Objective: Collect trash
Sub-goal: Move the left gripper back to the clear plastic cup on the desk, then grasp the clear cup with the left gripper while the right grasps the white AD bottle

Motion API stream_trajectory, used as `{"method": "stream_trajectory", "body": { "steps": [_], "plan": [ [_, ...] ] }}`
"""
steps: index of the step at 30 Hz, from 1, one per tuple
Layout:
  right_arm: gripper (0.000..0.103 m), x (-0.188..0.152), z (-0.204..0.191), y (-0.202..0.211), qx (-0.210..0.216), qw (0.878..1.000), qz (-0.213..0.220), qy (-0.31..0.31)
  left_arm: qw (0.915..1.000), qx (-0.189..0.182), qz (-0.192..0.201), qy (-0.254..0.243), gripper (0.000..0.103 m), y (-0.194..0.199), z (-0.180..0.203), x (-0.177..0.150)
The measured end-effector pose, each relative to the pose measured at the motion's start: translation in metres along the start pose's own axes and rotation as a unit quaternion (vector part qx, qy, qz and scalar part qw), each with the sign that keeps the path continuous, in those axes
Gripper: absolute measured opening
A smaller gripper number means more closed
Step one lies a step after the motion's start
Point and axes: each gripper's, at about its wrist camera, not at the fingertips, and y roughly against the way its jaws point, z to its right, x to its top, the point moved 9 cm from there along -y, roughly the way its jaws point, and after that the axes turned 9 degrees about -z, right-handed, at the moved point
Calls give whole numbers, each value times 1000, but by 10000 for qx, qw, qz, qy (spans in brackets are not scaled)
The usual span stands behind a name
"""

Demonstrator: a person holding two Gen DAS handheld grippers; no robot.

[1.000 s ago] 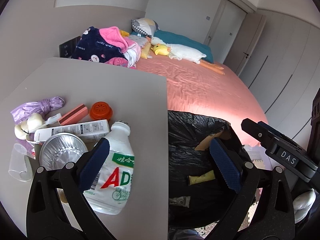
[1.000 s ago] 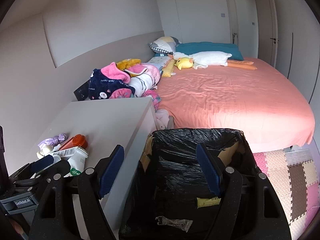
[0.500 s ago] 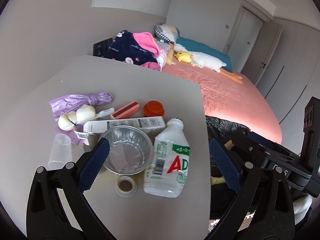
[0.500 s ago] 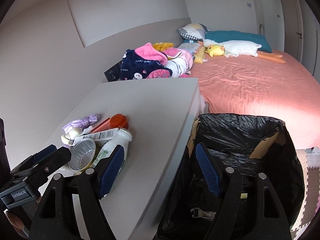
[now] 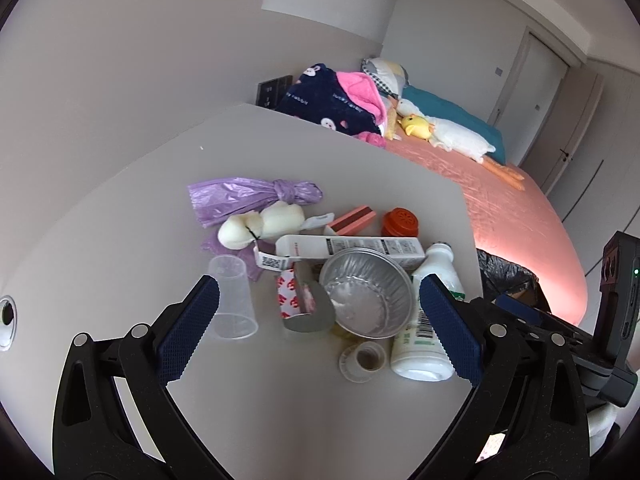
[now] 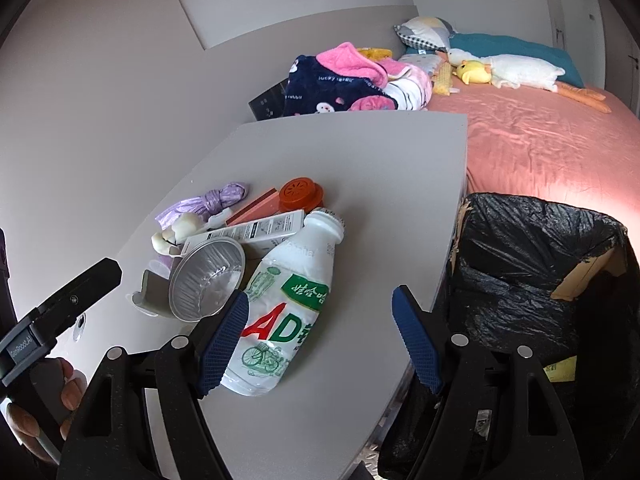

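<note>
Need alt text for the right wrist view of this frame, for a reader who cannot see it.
The open right gripper hovers over a grey table, its fingers either side of a white bottle lying flat. Behind the bottle sit a foil bowl, a carton and an orange cap; a black-lined bin stands at the table's right, before a pink bed.

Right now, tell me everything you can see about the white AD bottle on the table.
The white AD bottle is opaque white plastic with a green, red and white label showing a bicycle and a barcode. It has no cap, lies on its side on the grey table, open neck toward the white carton, base toward the camera. The foil bowl leans against it. One finger of the open right gripper overlaps it; contact is unclear.
</note>
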Motion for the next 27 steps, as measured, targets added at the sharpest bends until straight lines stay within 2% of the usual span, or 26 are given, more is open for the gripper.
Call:
{"method": "stream_trajectory", "body": {
  "steps": [6, 10, 18, 20, 22, 27],
  "plan": [
    [75, -4, -13, -21, 306, 9992, -256, -48, 9998, 104, 2, 198, 97, -2, -24, 1],
    [67, -4, -19, -33, 399, 9986, -356, -50, 9993, 194, 37, 326, 96, -4, -38, 2],
    [63, -2, -25, -40, 551, 9980, -294, -53, 9956, 344, -34, 870, 97, -15, -74, 4],
    [63, -2, -27, -40, 577, 9979, -276, -37, 9943, 448, -92, 961, 94, -21, -82, 2],
    [62, -2, -29, -41, 610, 9978, -257, -25, 9928, 456, -159, 1095, 85, -27, -89, 0],
    [62, -4, -31, -42, 771, 9967, -253, -45, 9904, 453, -403, 1244, 73, -41, -100, -8]
  ]
}}
